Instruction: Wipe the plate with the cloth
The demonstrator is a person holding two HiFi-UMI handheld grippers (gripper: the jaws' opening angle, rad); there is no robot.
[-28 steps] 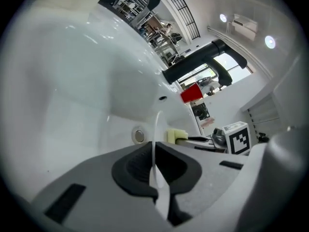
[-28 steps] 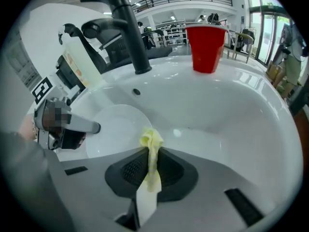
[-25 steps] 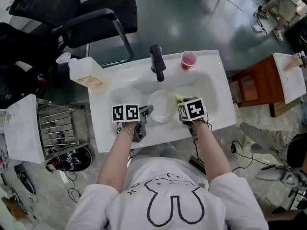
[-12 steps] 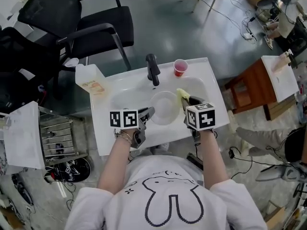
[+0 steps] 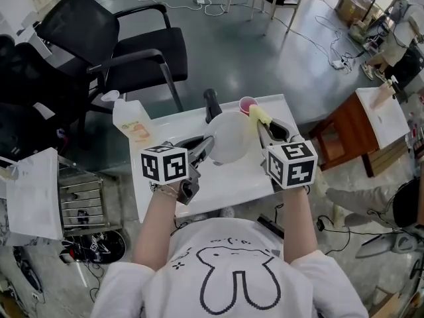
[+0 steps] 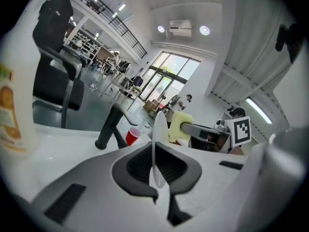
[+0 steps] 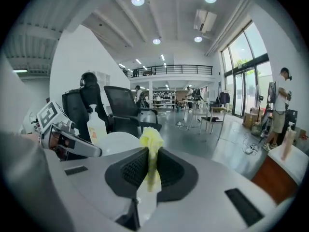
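The white plate (image 5: 230,136) is held up above the sink (image 5: 199,181), tilted on edge, and my left gripper (image 5: 209,145) is shut on its near rim. In the left gripper view the plate (image 6: 157,129) runs edge-on between the dark pads (image 6: 135,166). My right gripper (image 5: 261,123) is shut on the yellow cloth (image 5: 257,115), which sits just right of the plate's rim. The cloth (image 7: 151,149) pokes up from between the pads in the right gripper view, with the plate (image 7: 118,143) behind it to the left. Whether cloth and plate touch I cannot tell.
A black faucet (image 5: 211,102) and a red cup (image 5: 246,104) stand at the sink's back edge. A soap bottle (image 5: 132,126) stands on its left corner. Black chairs (image 5: 126,45) stand behind, a wire rack (image 5: 83,201) at left, a wooden stool (image 5: 344,134) at right.
Both grippers have risen out of the basin, carrying the plate and the cloth. The plate has tipped from lying flat to standing on edge. Both grips stay closed.
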